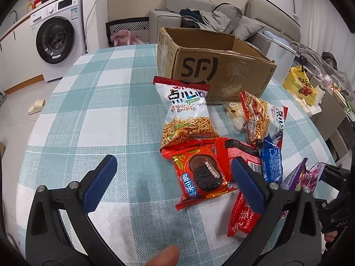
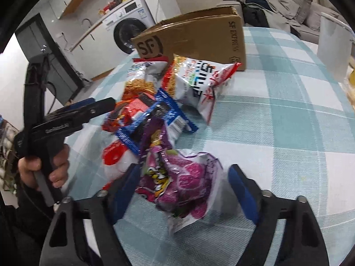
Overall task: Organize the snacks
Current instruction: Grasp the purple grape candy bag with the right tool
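Observation:
Snack packs lie heaped on the checked tablecloth (image 1: pixel 99 110) in front of an open cardboard box (image 1: pixel 221 71). A white noodle snack bag (image 1: pixel 188 110) lies nearest the box, with a red Oreo pack (image 1: pixel 199 173) below it. My left gripper (image 1: pixel 173 166) is open just above the cloth, its right finger beside the Oreo pack. My right gripper (image 2: pixel 184 173) is open around a purple snack bag (image 2: pixel 177 177); the left pad touches it, and a small gap shows at the right pad. A blue pack (image 2: pixel 155 119) and a second noodle bag (image 2: pixel 199 77) lie beyond.
A red pack (image 1: pixel 241 219) lies under my left gripper's right finger. Off the table's left edge stands a washing machine (image 1: pixel 55 40). A sofa piled with clothes (image 1: pixel 210 15) is behind the box, and a yellow bag (image 1: pixel 299 86) sits at the right.

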### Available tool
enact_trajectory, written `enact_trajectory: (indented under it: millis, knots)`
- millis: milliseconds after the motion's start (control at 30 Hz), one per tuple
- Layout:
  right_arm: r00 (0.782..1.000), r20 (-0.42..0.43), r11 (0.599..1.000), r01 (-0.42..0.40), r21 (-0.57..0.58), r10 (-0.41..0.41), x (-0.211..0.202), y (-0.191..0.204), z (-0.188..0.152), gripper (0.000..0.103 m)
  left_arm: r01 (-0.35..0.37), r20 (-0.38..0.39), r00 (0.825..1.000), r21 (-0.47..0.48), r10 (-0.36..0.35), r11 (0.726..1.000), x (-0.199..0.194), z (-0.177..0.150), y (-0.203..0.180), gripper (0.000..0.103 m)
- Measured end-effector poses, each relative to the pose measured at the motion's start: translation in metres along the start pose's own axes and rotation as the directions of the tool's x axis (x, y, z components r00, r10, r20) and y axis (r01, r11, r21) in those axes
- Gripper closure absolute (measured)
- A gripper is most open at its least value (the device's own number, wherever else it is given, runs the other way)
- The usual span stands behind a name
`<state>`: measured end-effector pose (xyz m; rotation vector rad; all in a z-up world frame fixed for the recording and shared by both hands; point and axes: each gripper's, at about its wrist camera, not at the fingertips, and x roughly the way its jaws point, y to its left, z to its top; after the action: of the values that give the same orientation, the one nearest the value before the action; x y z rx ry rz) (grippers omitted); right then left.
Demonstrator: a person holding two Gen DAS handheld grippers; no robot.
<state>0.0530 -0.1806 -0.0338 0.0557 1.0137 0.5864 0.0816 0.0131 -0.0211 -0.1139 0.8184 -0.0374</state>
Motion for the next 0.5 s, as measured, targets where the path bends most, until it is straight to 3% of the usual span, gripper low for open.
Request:
enact_trajectory:
  millis: [100,233,500]
  knots:
    - [0.999,0.019,0.999,-0.038,-0.008,0.038,-0.004,0.002,-0.003,0.048,0.003,-0.001,1.0,0.009,-0.003,1.0,0.0,0.0,-0.002,0.001]
    - [0.997,0.072,0.999,-0.039,-0.028,0.041,-0.013,0.005,-0.002,0.065,0.006,0.002,1.0,0.017,-0.006,1.0,-0.004,-0.002,-0.005,0.001]
    - [0.989,0.144,0.999,-0.029,-0.03,0.033,-0.025,0.004,0.003,0.072,0.017,-0.003,1.0,0.025,-0.017,1.0,-0.013,-0.011,-0.01,0.001]
